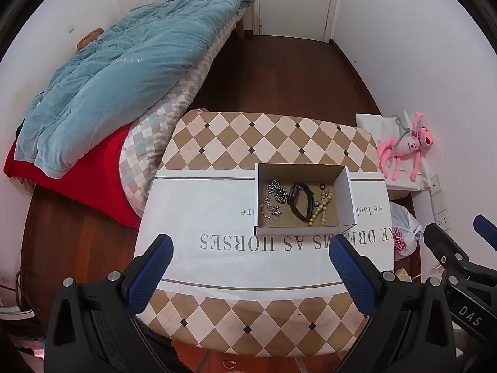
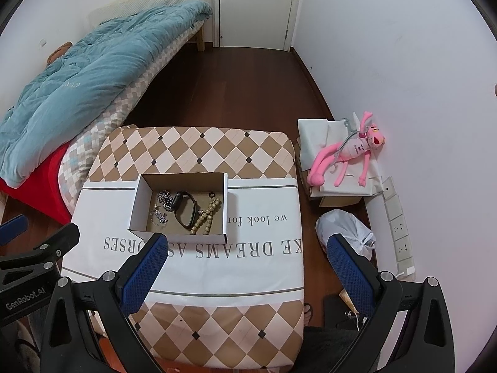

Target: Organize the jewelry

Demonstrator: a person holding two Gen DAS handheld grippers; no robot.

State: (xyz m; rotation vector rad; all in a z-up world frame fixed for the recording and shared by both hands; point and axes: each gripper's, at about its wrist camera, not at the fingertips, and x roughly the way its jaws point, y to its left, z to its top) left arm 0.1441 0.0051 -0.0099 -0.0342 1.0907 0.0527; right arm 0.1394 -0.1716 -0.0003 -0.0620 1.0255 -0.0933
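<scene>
A small open cardboard box [image 1: 346, 200] [image 2: 138, 200] sits on the cloth-covered table [image 1: 217, 264] [image 2: 248, 264]. Inside lie a silver chain bracelet [image 1: 275, 188] [image 2: 164, 197], a sparkly silver piece [image 1: 271, 209] [image 2: 158, 216], a black wristband [image 1: 299, 200] [image 2: 186, 209] and a string of cream beads [image 1: 321, 206] [image 2: 206, 214]. My left gripper [image 1: 251, 244] is open and empty, held above the near part of the table, short of the box. My right gripper [image 2: 245, 242] is open and empty, to the right of the box's near edge. Each gripper shows at the edge of the other's view.
A bed with a teal quilt [image 1: 124, 71] [image 2: 87, 71] and red blanket [image 1: 87, 177] stands left of the table. A pink plush toy [image 1: 407, 147] [image 2: 348, 155] lies on boxes by the right wall. A white plastic bag [image 2: 344, 230] [image 1: 405, 233] sits on the floor.
</scene>
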